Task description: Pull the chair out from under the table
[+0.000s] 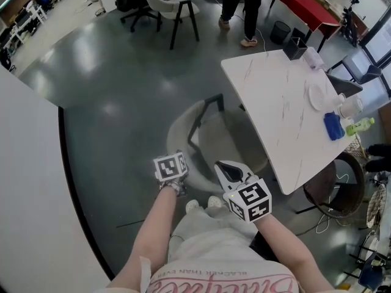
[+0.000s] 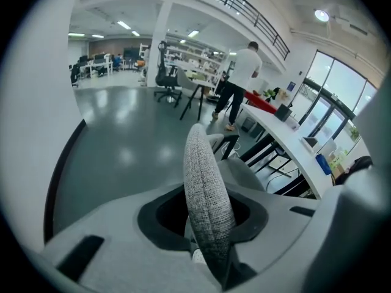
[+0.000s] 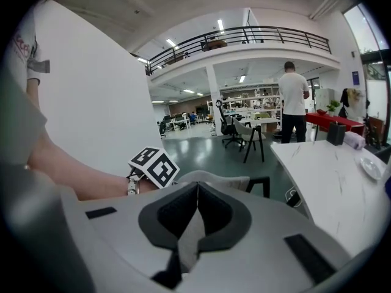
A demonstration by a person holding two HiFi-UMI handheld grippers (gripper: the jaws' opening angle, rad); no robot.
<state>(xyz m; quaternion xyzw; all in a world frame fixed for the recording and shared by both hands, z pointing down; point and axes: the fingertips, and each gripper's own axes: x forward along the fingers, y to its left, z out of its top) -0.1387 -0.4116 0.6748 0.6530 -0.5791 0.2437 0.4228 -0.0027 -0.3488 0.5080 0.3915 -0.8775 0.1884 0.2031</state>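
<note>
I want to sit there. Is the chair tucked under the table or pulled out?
Partly tucked in. The chair has its seat reaching under the edge of the table; only its back stands clear.

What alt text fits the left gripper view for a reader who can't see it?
The left tongs grip the top edge of a grey fabric chair backrest, seen edge-on up the middle of the frame. Beyond it lie a grey floor, a white table at right and a standing person in a white shirt.
</note>
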